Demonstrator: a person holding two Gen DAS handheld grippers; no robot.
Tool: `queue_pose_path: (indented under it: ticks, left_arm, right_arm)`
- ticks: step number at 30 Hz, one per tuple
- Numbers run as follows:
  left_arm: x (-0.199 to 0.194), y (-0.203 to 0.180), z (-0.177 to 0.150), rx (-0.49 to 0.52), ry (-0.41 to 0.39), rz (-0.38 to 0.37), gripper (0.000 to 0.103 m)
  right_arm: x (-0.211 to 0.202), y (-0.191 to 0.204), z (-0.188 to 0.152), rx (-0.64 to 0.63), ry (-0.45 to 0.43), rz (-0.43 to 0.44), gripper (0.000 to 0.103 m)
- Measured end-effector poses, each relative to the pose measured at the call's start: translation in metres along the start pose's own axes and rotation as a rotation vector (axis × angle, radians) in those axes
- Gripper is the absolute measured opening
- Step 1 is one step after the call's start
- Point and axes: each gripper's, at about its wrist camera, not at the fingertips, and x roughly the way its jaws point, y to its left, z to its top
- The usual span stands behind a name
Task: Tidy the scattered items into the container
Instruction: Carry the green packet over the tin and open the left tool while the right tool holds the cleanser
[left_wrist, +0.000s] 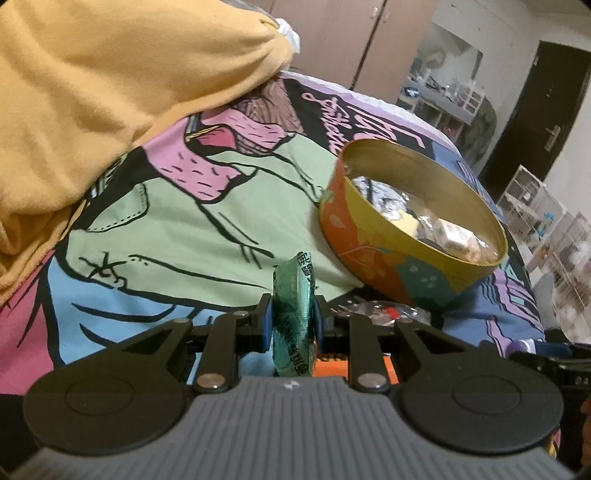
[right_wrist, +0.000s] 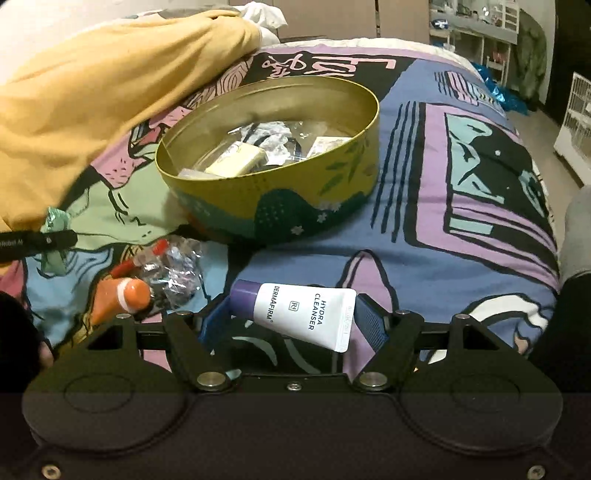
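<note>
A round yellow tin (left_wrist: 388, 254) with floral sides sits on the bed; it also shows in the right wrist view (right_wrist: 280, 206), holding several small packets. My left gripper (left_wrist: 293, 321) is shut on a green sachet (left_wrist: 295, 314), held upright left of the tin. My right gripper (right_wrist: 295, 321) is around a white Hydra Cleanser tube (right_wrist: 306, 317) with a purple cap, lying crosswise between the fingers; both pads touch its ends. An orange tube (right_wrist: 122, 299) and a clear crinkled packet (right_wrist: 177, 269) lie on the bed left of it.
A yellow blanket (left_wrist: 110, 92) is heaped at the left and back, also in the right wrist view (right_wrist: 110, 92). The patterned bedcover (right_wrist: 461, 184) stretches to the right. Shelves and white crates (left_wrist: 535, 206) stand beyond the bed's far edge.
</note>
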Motion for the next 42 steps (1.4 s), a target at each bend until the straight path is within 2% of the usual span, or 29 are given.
queue_pose_path:
  ticks: [4,14,22,28,34,39,40,41,42]
  left_arm:
    - [-0.004,-0.019,0.007,0.048,-0.003,-0.017,0.025]
    - [-0.001,-0.071,0.036,0.143,-0.03,-0.118,0.025]
    - [0.01,-0.098,0.054,0.171,-0.038,-0.165,0.025]
    - [0.024,-0.125,0.08,0.205,-0.056,-0.194,0.025]
    - [0.045,-0.157,0.107,0.252,-0.066,-0.204,0.025]
    - [0.071,-0.176,0.122,0.27,-0.053,-0.179,0.025]
    - [0.075,-0.178,0.124,0.271,-0.048,-0.173,0.03]
    - [0.08,-0.179,0.125,0.268,-0.045,-0.159,0.052]
    - [0.083,-0.178,0.126,0.255,-0.053,-0.146,0.06]
  right_arm:
    - [0.005,-0.005,0.003,0.035,0.016,0.018,0.071]
    - [0.004,-0.01,0.005,0.075,0.003,0.035,0.071]
    - [0.004,-0.015,0.005,0.098,0.004,0.04,0.071]
    - [0.005,-0.015,0.006,0.105,0.005,0.044,0.071]
    - [0.006,-0.016,0.005,0.113,0.006,0.046,0.071]
    - [0.007,-0.017,0.005,0.118,0.009,0.049,0.071]
    - [0.008,-0.018,0.005,0.12,0.01,0.049,0.071]
    - [0.008,-0.018,0.005,0.121,0.01,0.048,0.071]
    - [0.009,-0.018,0.005,0.123,0.01,0.049,0.071]
